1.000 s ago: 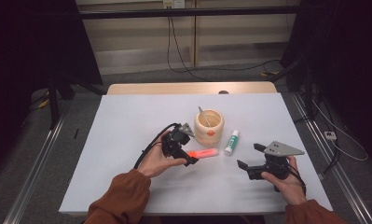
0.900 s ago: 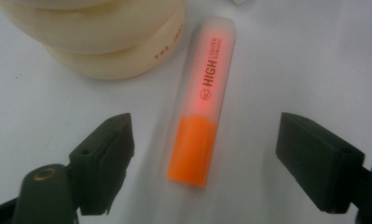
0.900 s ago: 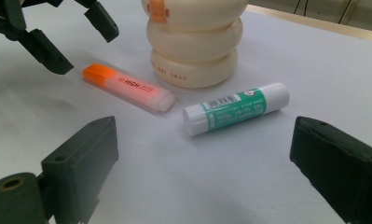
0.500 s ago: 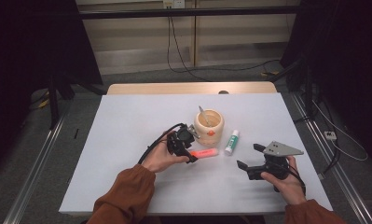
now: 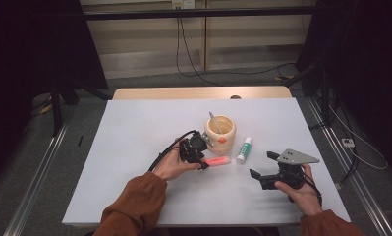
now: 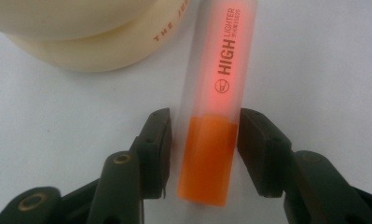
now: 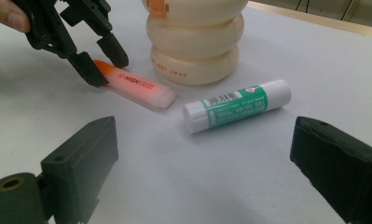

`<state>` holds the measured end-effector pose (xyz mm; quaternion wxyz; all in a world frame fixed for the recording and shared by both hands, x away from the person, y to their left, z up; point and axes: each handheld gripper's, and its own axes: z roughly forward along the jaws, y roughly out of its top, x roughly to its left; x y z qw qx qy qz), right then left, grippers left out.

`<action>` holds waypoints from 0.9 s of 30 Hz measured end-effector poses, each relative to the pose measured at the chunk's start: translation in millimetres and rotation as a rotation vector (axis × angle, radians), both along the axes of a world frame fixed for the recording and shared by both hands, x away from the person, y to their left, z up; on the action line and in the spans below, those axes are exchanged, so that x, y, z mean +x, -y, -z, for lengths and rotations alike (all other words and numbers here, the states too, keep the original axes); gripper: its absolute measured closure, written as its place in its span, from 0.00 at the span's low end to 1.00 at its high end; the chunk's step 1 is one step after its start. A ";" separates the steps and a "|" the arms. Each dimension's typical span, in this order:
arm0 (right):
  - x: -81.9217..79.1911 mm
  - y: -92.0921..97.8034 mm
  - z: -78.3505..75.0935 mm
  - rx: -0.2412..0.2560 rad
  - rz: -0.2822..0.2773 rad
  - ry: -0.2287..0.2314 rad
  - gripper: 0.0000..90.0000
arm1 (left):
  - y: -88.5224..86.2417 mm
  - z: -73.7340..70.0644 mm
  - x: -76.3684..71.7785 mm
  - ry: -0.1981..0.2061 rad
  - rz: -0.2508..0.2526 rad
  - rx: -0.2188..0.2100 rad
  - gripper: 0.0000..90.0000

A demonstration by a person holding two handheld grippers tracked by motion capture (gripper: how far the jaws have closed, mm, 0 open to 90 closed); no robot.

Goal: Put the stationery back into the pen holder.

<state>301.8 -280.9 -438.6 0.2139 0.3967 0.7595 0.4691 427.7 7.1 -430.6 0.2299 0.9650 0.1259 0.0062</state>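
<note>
An orange highlighter [image 5: 217,161] lies flat on the white table [image 5: 134,147], just in front of a cream ridged cup [image 5: 220,133]. My left gripper [image 5: 202,163] is open, its jaws straddling the highlighter's orange cap end [image 6: 207,163]; the right pad touches it and the left pad [image 6: 158,144] stands a sliver off. The right gripper view shows that left gripper [image 7: 106,67] over the highlighter [image 7: 137,88]. My right gripper [image 5: 261,164] is held wide open to the right, above the table, with nothing between its jaws [image 7: 207,123].
A green and white glue stick [image 5: 244,150] lies right of the highlighter, near the cup [image 7: 195,42]. A spoon [image 5: 213,120] stands in the cup. The cup's base [image 6: 81,46] is close beyond the left jaws. Cables run over the floor behind the table.
The left hand has shifted slightly forward and right, settling its jaws around the highlighter's cap end. The right gripper has stayed put.
</note>
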 end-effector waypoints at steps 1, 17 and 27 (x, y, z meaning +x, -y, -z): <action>-0.1 0.0 -0.1 -0.001 0.000 0.000 0.08 | 0.0 -0.5 0.2 0.004 0.011 0.008 0.62; -0.6 0.0 0.0 -0.002 -0.002 0.000 0.08 | 2.9 -2.2 -1.1 -0.005 0.052 0.026 0.75; -0.5 -0.3 -0.2 -0.002 -0.004 0.002 0.08 | 0.4 -7.3 -5.0 -0.030 0.066 0.017 0.75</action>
